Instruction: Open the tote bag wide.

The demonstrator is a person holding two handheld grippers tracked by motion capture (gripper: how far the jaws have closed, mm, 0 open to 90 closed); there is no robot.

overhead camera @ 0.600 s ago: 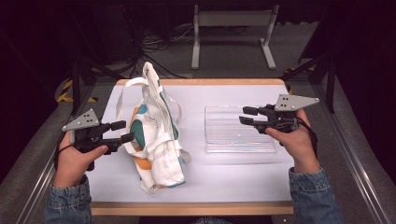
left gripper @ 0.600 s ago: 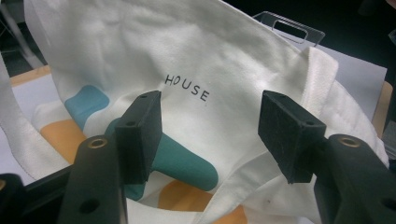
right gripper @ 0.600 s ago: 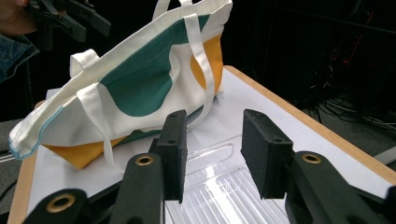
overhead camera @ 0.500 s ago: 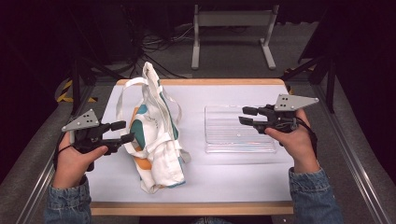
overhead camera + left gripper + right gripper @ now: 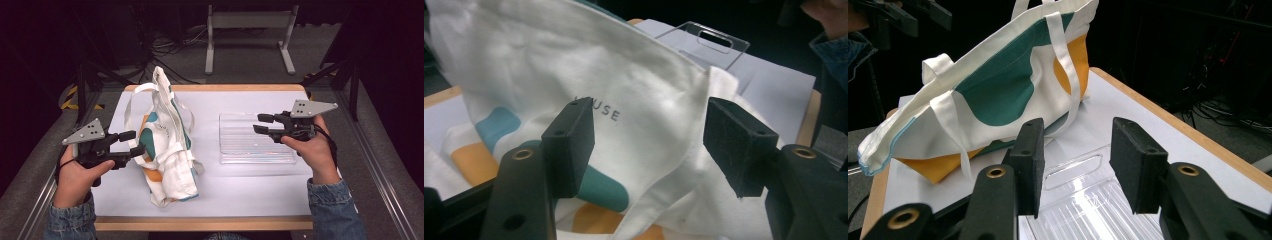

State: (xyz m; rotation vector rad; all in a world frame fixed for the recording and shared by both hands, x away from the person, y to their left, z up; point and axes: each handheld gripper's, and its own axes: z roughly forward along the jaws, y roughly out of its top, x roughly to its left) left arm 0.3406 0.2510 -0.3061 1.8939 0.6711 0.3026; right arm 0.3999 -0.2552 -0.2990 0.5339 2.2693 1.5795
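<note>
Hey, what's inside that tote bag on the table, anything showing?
Nothing inside shows. The tote bag lies slumped on the white table, its cloth folded over itself, so the fabric hides any contents. Its looped handles show at the top, and the clear tray lies beside it, apart.

A white canvas tote bag [image 5: 165,145] with teal and orange patches and white strap handles lies crumpled, partly propped up, on the white table [image 5: 240,185], just left of a clear ribbed plastic tray [image 5: 250,145] lying flat and empty.
</note>
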